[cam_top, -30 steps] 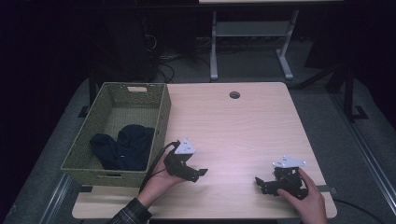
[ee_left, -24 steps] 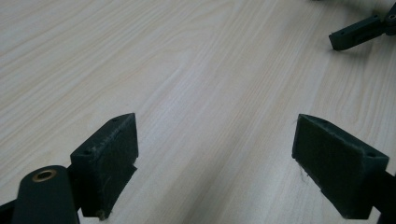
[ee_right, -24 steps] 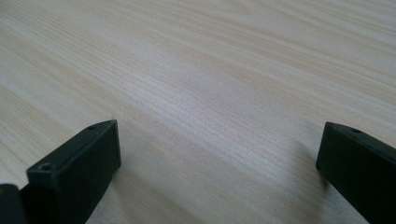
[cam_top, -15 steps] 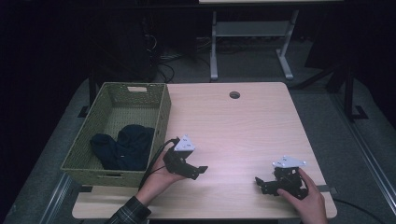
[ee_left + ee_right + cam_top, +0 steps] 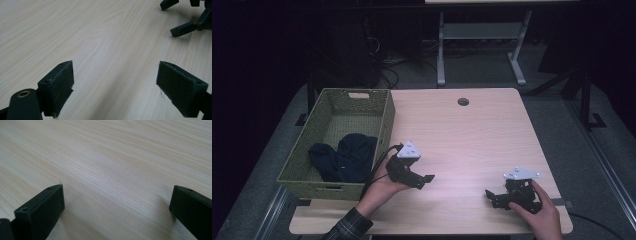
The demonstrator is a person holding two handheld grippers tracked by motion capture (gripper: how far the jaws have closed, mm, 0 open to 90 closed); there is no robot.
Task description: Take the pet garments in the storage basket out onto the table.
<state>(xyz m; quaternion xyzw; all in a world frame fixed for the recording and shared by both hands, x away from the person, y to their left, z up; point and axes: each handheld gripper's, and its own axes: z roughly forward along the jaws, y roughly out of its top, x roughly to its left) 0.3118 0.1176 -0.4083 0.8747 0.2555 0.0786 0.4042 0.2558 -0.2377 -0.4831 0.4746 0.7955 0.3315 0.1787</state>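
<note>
Beside the woven basket (image 5: 337, 145) of dark clothes (image 5: 343, 157), the wide-open, empty left gripper (image 5: 424, 179) risks snagging the rim when reaching in.

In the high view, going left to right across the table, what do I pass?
Green woven basket with dark cloth lying in it → left gripper, jaws apart, above the tabletop → right gripper, jaws apart, at the table's near right corner.

Basket (image 5: 384, 117) at table's (image 5: 472, 135) left edge, cloth (image 5: 344, 157) inside (near end) — grippers (image 5: 428, 178) (image 5: 490, 196) right of it
</note>
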